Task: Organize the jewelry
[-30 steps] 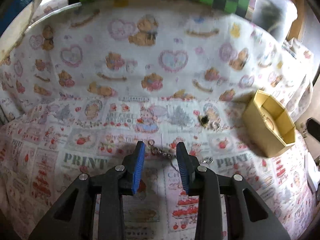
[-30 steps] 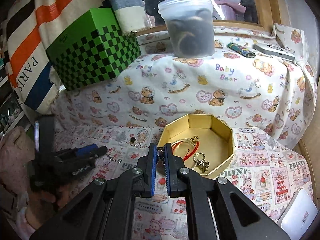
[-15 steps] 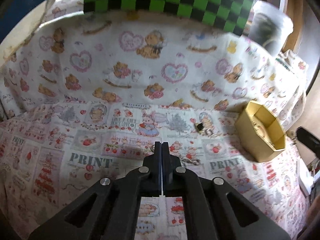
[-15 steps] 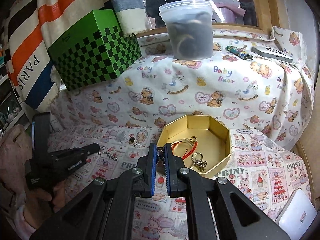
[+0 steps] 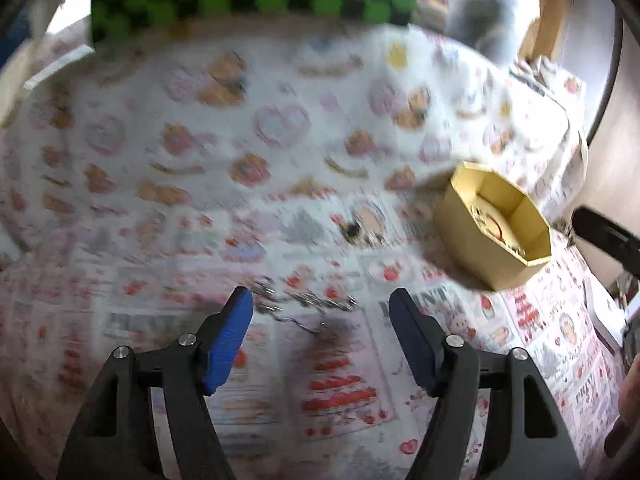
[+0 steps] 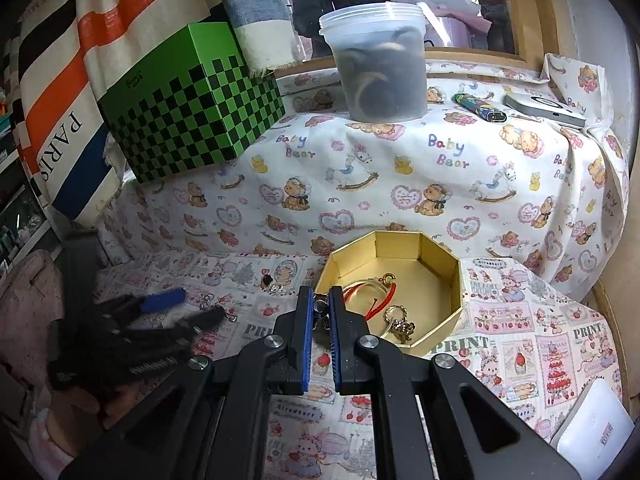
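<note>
In the blurred left wrist view, the left gripper [image 5: 320,304] has its fingers [image 5: 230,336] spread wide above a silver chain [image 5: 304,304] lying on the printed cloth [image 5: 200,152], with the gold box [image 5: 472,256] off to the right. In the right wrist view, the right gripper [image 6: 321,312] has its fingers [image 6: 340,340] nearly closed on a small metal trinket [image 6: 320,308] just beside the gold box [image 6: 440,256], which holds a red cord bracelet [image 6: 372,296] and a keyring [image 6: 400,322]; two small rings [image 6: 270,283] lie on the cloth left of the box
</note>
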